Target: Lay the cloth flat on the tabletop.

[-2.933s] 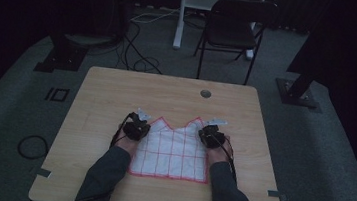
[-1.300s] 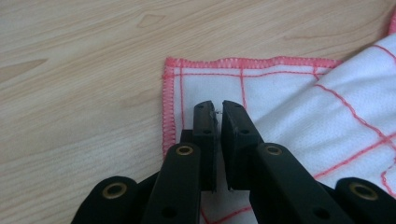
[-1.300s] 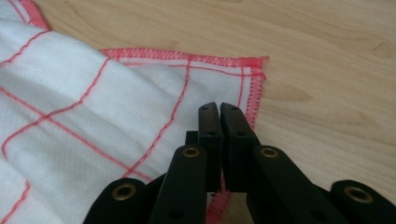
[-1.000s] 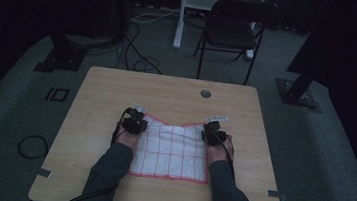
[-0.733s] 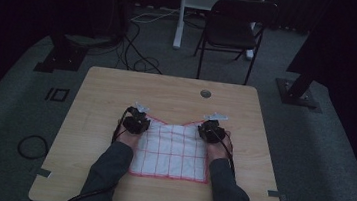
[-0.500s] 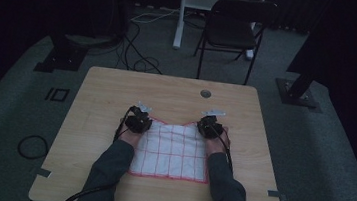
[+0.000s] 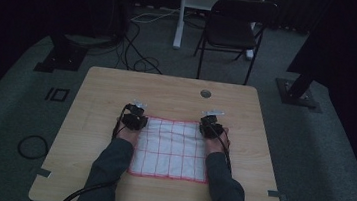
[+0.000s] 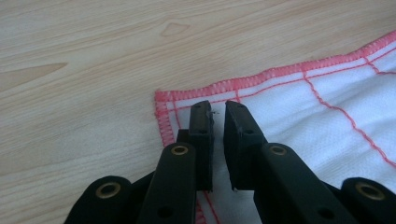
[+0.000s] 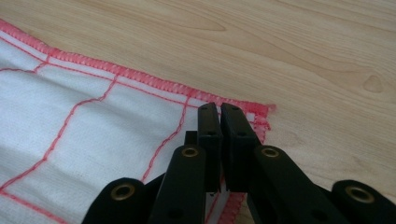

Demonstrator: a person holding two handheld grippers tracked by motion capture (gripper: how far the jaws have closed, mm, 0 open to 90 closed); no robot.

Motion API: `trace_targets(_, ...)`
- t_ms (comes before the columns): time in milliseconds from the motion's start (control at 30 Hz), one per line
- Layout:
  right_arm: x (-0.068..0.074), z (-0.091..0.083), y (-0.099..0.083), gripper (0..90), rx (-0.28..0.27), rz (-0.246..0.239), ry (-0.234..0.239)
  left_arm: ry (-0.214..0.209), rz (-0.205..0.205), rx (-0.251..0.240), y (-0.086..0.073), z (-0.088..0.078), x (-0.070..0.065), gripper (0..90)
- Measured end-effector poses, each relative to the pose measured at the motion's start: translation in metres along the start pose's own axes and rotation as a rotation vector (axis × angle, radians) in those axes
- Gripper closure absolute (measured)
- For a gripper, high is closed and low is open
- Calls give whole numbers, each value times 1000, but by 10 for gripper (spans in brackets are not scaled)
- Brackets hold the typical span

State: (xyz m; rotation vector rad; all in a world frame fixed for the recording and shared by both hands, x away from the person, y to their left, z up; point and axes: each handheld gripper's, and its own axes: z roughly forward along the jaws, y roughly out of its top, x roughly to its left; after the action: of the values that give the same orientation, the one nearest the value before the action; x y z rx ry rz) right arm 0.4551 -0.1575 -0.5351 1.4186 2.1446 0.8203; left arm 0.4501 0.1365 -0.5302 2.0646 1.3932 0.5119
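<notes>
White square cloth with red grid lines and red stitched hem (image 7: 170,149) flat on light wooden table (image 7: 102,92). Left gripper (image 8: 217,108) over its far-left corner, jaws a narrow slit apart. Right gripper (image 9: 219,111) over far-right corner, jaws nearly touching; cloth between them? Cannot tell, tips hide it.

- My table (image 8: 84,56) is pale wood with a smooth, matt grain and a few darker knots.
- The cloth (image 9: 79,121) is white woven fabric, finely textured, with red grid lines and a red stitched hem.
- My left gripper (image 8: 217,109) has matt black plastic jaws with brass-coloured metal rivets.
- My right gripper (image 9: 219,112) looks the same.
- My sleeves (image 7: 110,161) are soft dark fabric.
</notes>
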Motion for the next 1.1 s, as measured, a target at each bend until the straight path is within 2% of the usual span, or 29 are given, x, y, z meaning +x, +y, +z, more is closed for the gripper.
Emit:
trace_targets(167,-3,2,3,840,3,19,-4,-22,3,-31,1,-4,1,735)
trace_targets(200,-5,0,3,808,-10,21,10,-39,19,-59,1,-11,2,730)
trace_targets(267,-5,-5,2,775,-28,19,27,-53,41,-82,2,-20,0,721)
trace_targets(367,-2,-17,-2,724,-55,15,82,-74,91,-114,-4,-38,-6,713)
trace_targets(567,17,-54,-23,632,-113,-65,155,-104,156,-152,-29,-68,-21,701)
trace_targets(700,32,-68,-43,602,-110,-132,124,-125,160,-152,-52,-75,-29,701)
trace_targets(733,33,-69,-47,594,-112,-146,111,-122,175,-143,-58,-75,-31,701)
trace_targets(833,35,-68,-56,546,-93,-162,80,-131,178,-120,-72,-71,-36,701)
trace_targets(900,35,-67,-61,506,-82,-158,73,-112,170,-90,-78,-69,-36,701)
trace_targets(1000,35,-67,-67,472,-60,-140,55,-108,155,-73,-88,-66,-34,702)
trace_targets(1100,34,-66,-74,449,-40,-122,60,-111,148,-87,-94,-69,-32,706)
